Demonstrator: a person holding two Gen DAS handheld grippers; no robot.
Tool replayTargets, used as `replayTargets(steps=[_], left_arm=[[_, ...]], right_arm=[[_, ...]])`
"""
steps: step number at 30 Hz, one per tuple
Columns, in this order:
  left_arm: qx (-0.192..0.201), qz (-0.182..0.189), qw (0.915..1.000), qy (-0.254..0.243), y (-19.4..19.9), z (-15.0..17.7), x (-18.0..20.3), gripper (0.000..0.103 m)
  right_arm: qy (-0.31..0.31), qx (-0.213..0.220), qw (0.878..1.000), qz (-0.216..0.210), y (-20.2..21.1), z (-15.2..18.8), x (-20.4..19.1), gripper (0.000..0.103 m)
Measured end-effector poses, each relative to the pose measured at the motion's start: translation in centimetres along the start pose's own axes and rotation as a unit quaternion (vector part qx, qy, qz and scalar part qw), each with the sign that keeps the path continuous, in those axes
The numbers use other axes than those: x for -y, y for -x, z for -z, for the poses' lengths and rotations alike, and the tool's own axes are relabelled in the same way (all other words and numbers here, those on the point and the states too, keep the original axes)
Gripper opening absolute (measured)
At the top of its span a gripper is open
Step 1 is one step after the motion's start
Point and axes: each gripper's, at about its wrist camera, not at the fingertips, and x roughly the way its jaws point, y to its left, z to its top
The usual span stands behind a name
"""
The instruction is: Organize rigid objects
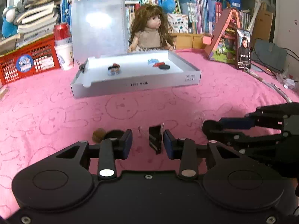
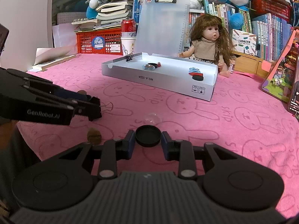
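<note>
Sorting looks partly done; white shallow box (image 2: 203, 91) sits mid-field on the pink cloth (image 2: 205, 123), in front of the doll (image 2: 207, 43); inside it, a small cluster at the left-middle, a round badge with a black disc (image 2: 152, 65), and a second cluster toward the right end, blue and red pieces stacked with a black disc (image 2: 196, 73); a black binder clip (image 2: 129, 57) is clamped on the far left wall of the box. Left outside, all near the grippers: black round cap (image 2: 148, 135), a clear dome-shaped piece (image 2: 152, 118) just beyond it, a brown fuzzy lump (image 2: 94, 135) to its left, and a black binder clip (image 1: 155, 139). Right gripper (image 2: 148, 143): fingers spread, cap between the pads, gaps visible on both sides, so not yet pinched as far as I can judge. Left gripper (image 1: 148, 142): fingers spread, the loose clip standing by the right pad; whether it touches the pad, cannot tell. Judgement: roughly half in; at least four items remain on the cloth; cap and clip look next to go.
</note>
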Motion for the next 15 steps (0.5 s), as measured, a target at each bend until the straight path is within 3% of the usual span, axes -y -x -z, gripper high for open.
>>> replayTargets(steps=[5, 15], left_arm=[[0.034, -0.016, 0.9989, -0.029, 0.7, -0.4, 0.5, 0.036], [0.021, -0.058, 0.9974, -0.038, 1.1, 0.3, -1.7, 0.037]], right_arm=[[0.000, 0.000, 1.000, 0.000, 0.0, 0.1, 0.0, 0.038], [-0.001, 0.000, 1.000, 0.001, 0.0, 0.1, 0.2, 0.038]])
